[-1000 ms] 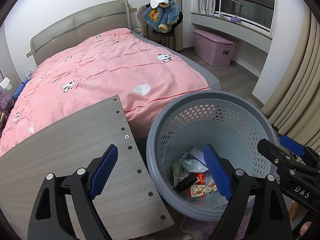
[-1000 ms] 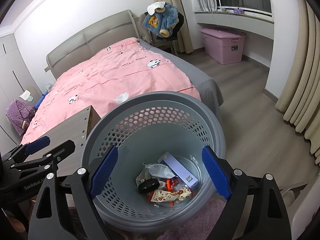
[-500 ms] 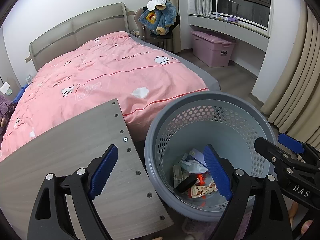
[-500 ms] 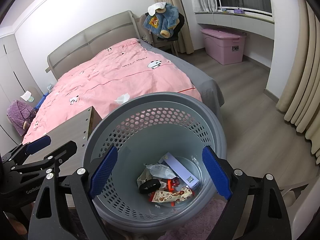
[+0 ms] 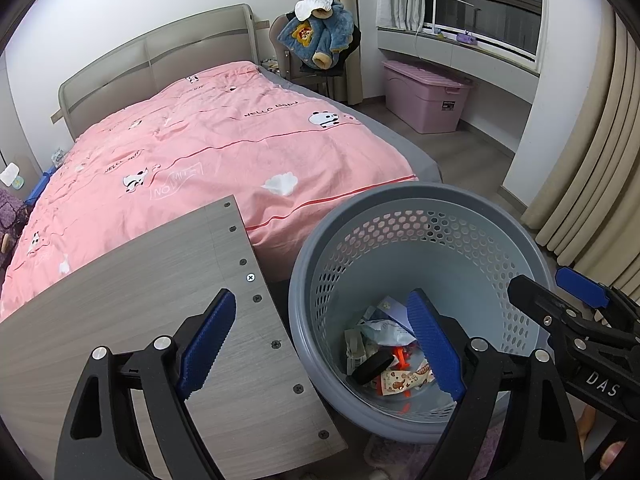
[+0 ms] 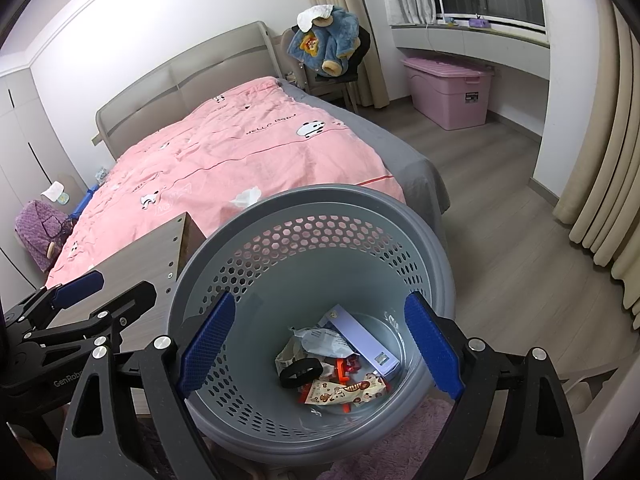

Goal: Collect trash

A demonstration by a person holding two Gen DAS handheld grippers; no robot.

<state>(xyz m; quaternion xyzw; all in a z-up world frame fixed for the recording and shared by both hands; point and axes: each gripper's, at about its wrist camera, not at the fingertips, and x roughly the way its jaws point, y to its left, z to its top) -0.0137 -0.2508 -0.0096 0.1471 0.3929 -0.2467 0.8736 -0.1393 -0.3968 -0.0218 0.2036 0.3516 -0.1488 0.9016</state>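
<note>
Seemingly, trash (image 6: pixel 340 364) below right gripper (image 6: pixel 320 344).

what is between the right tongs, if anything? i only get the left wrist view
Observer: Nothing. The right tongs stand open and empty over the round grey perforated plastic basket.
Operator: that black thing in the basket, what is it
Observer: A closed black ring.
Operator: anything hidden behind my blue pad in there
Observer: A long flat lilac box, lying slanted on the basket's bottom.
</note>
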